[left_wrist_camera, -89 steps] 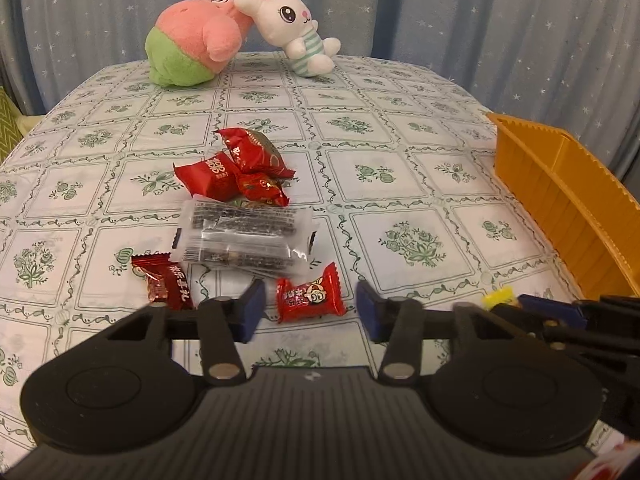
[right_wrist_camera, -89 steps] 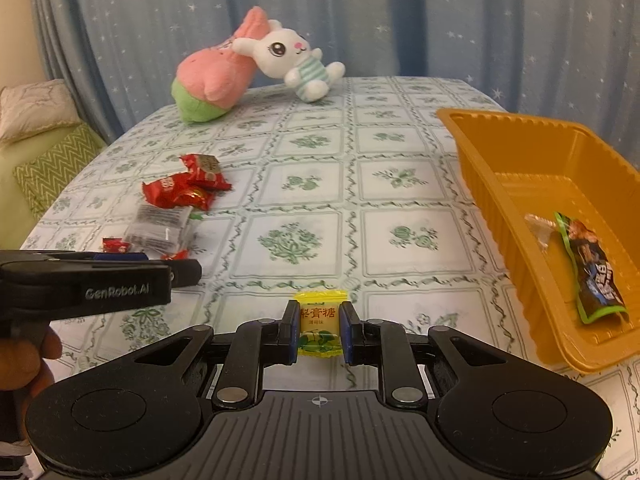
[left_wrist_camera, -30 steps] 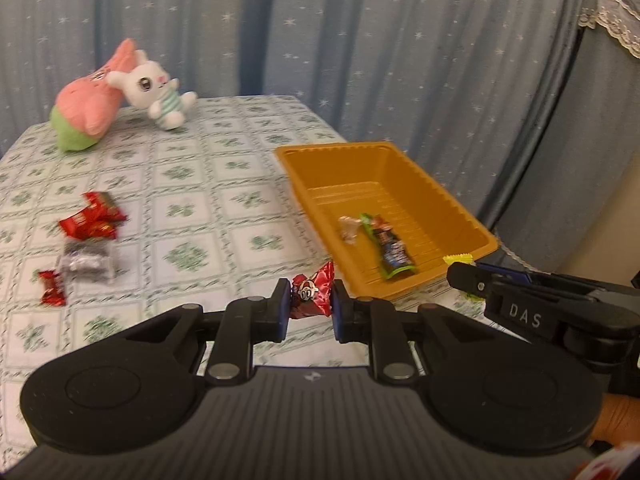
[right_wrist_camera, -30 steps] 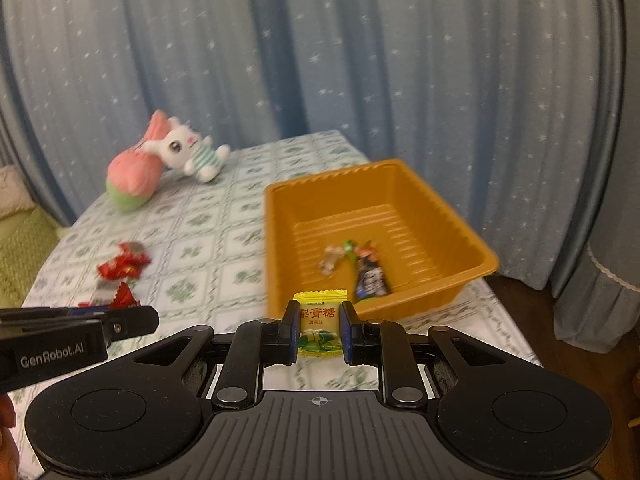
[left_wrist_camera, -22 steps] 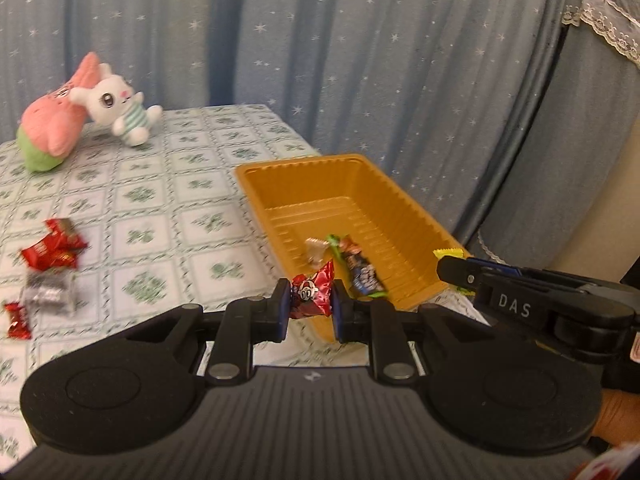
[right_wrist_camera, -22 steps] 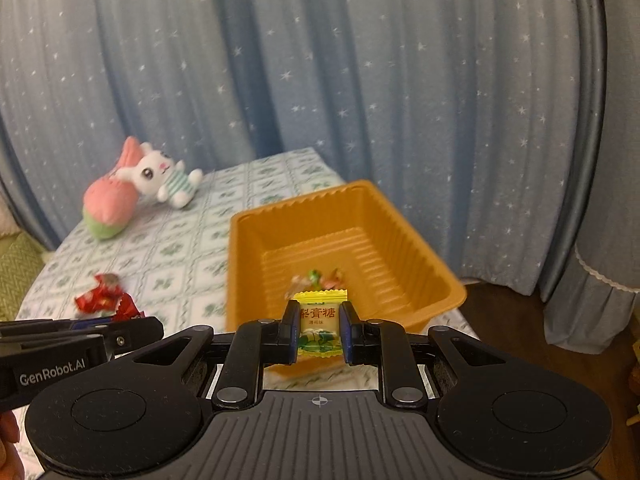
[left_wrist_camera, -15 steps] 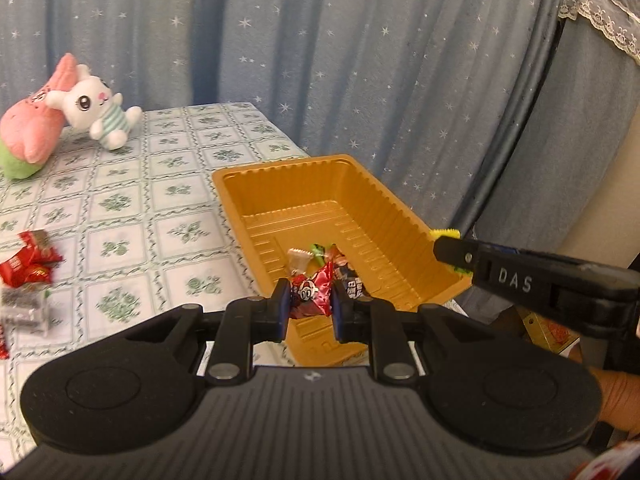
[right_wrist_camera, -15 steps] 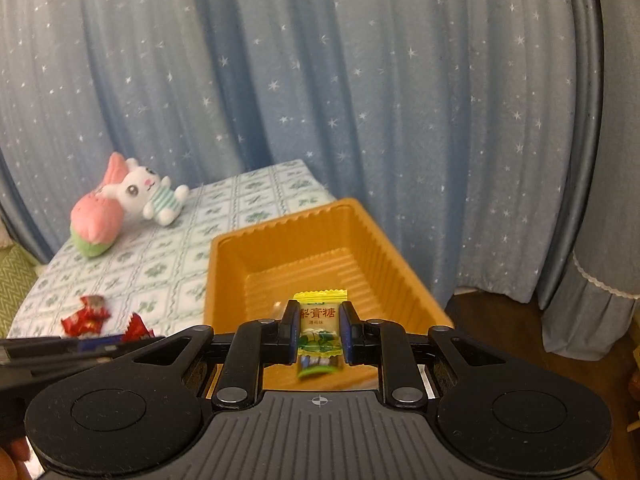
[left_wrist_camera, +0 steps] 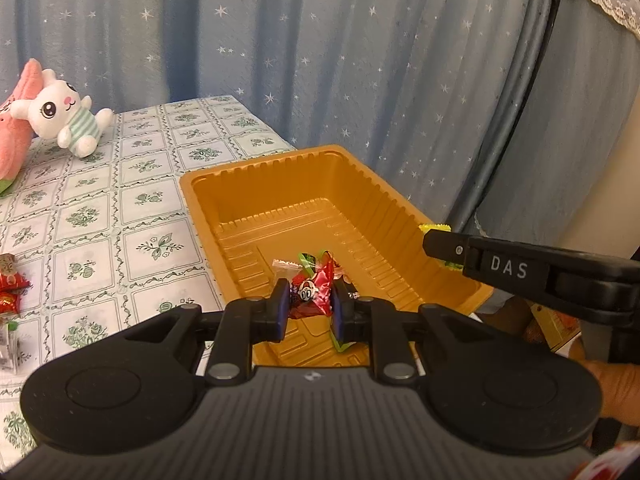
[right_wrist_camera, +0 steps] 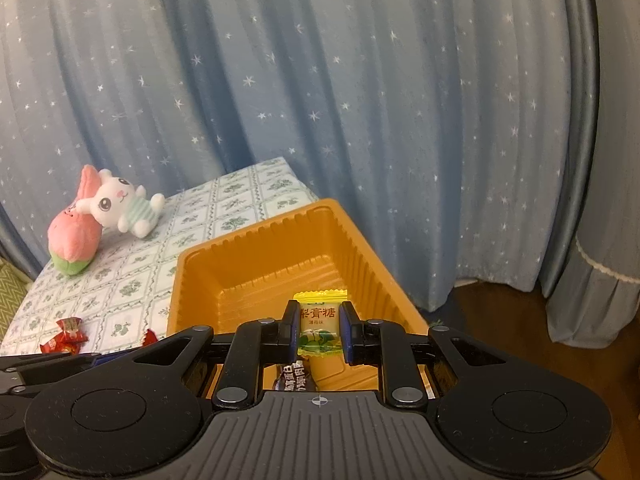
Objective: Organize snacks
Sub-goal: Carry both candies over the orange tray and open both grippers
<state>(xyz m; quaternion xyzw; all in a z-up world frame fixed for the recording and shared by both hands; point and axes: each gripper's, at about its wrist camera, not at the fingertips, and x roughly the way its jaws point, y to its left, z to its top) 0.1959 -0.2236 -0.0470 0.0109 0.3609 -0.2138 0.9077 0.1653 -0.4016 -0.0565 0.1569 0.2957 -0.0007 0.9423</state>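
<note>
Tray, orange plastic with ribbed walls and a stepped floor, sits at the right edge of the table, its long axis running from near to far. Left gripper is clamped on a red candy, held above the near end of the tray; the wrapper bears a small cartoon face, and one twisted end points up and to the right. Right gripper is clamped on a yellow candy, held upright above the near part of the tray, long axis vertical, printed characters facing the camera and a green picture at its lower half. Loose wrappers lie on the tray floor near its near end, one clear and one green-edged; a dark packet shows below the yellow candy. The far half of the tray floor is bare. Blue starred curtain hangs just beyond the table's far and right edges. Red snacks lie on the cloth left of the tray, apart from it. White rabbit toy leans on a pink toy at the far left.
</note>
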